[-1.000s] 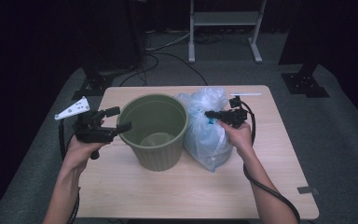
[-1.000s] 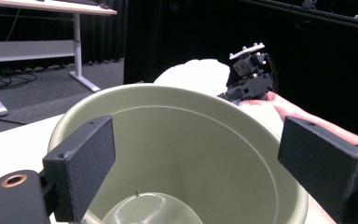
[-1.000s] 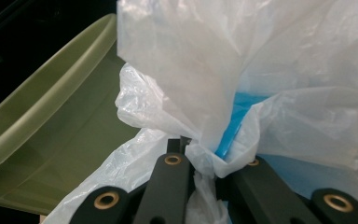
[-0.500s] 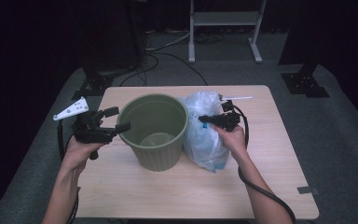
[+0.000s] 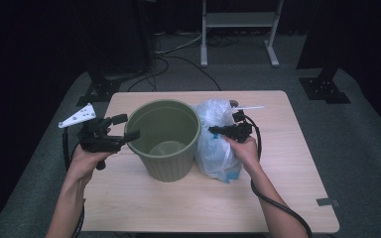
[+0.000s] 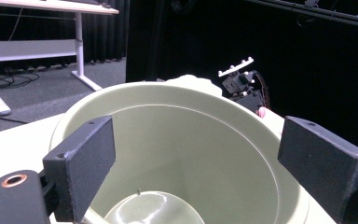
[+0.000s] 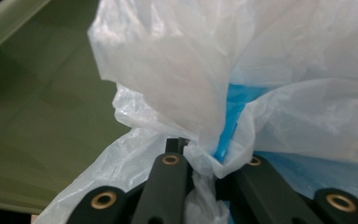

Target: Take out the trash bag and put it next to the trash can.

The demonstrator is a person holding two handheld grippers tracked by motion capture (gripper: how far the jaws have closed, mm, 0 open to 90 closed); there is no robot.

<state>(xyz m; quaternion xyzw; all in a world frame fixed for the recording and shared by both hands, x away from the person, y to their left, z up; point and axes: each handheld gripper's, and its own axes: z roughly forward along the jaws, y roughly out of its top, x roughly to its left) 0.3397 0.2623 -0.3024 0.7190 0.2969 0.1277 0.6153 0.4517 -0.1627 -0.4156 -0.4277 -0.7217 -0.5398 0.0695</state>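
An olive-green bin (image 5: 164, 140) stands upright on the wooden table (image 5: 287, 163), empty inside (image 6: 177, 154). A white plastic bag (image 5: 213, 144) with blue showing through leans against the bin's right side. My right gripper (image 5: 214, 131) is shut on a gathered fold of the bag (image 7: 205, 158) near its top, the bin's wall (image 7: 37, 107) close at its left. My left gripper (image 5: 127, 127) is open at the bin's left rim, its jaws wide apart on either side of the bin's mouth in the left gripper view (image 6: 191, 163), touching nothing.
A white-legged table frame (image 5: 238, 29) and cables (image 5: 178, 47) lie on the grey floor behind the table. A black stand base (image 5: 325, 89) sits at the right, another (image 5: 101, 89) at the left. A grey tape patch (image 5: 327, 202) marks the table's front right.
My right gripper has moved left with the bag, drawing its top closer to the bin. The left gripper has stayed at the bin's left rim.
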